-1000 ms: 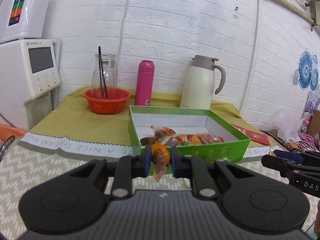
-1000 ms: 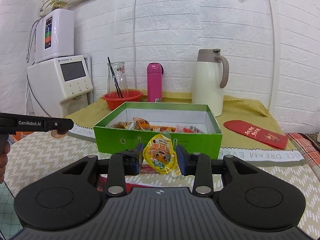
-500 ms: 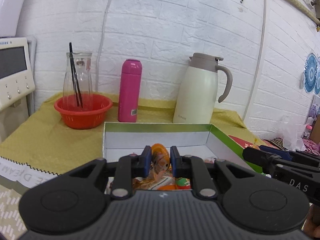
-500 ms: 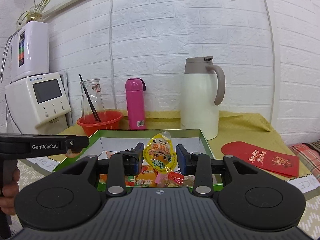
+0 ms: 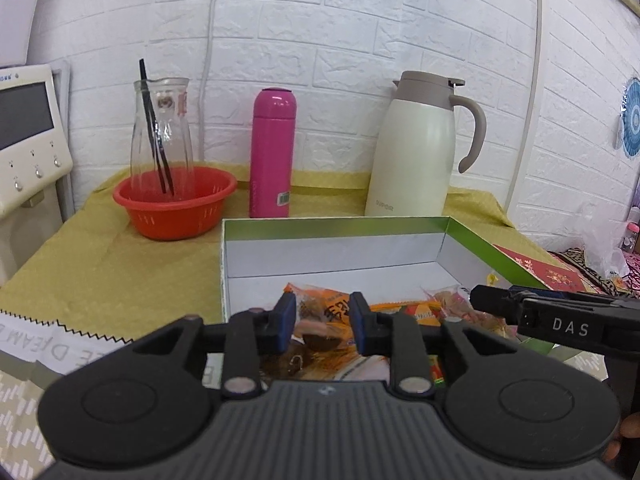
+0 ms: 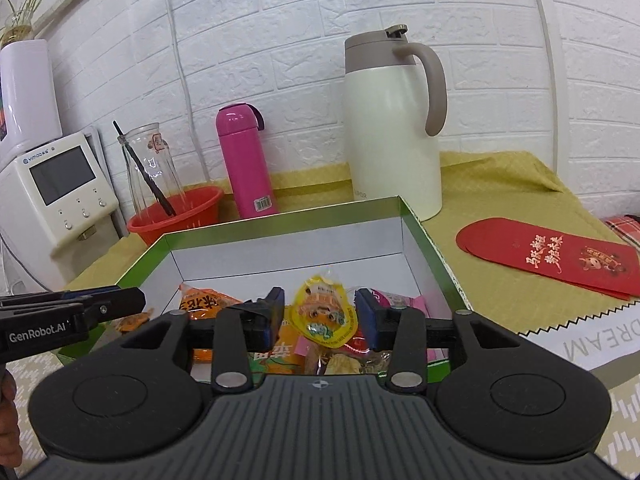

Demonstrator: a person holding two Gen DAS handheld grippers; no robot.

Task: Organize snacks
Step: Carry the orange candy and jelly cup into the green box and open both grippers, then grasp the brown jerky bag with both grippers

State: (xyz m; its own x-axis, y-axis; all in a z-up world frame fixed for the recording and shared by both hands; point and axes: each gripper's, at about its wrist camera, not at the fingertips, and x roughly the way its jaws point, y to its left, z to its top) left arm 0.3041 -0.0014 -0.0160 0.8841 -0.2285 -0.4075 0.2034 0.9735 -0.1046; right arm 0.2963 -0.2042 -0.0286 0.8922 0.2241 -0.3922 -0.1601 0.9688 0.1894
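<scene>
Hovering over the near half of the box (image 6: 424, 236), both grippers stand parted with nothing pinched. The right gripper (image 6: 319, 316) has just been opening: its blue pads stand clear on either side of the yellow packet (image 6: 324, 312), which sits tilted between them, its long axis running up and away from the camera, its lower end down among the snacks in the box. Whether it has fully landed or is mid-drop I cannot tell. The left gripper (image 5: 322, 316) has also just been opening, less widely; an orange snack (image 5: 320, 312) shows in the gap between its pads, apparently lying on the pile below, not pressed by either pad.

The move to come is likely a straight pull back toward the person, since each snack lies directly ahead of and below its own jaws. The right hand is nearer the box's right wall, the left hand nearer its left wall; each gripper's tip shows at the edge of the other's view.

The near wall of the box and most of the pile are hidden behind the gripper bodies. Beyond the box stand the pink bottle (image 6: 246, 164) and the jug (image 6: 392, 128).
</scene>
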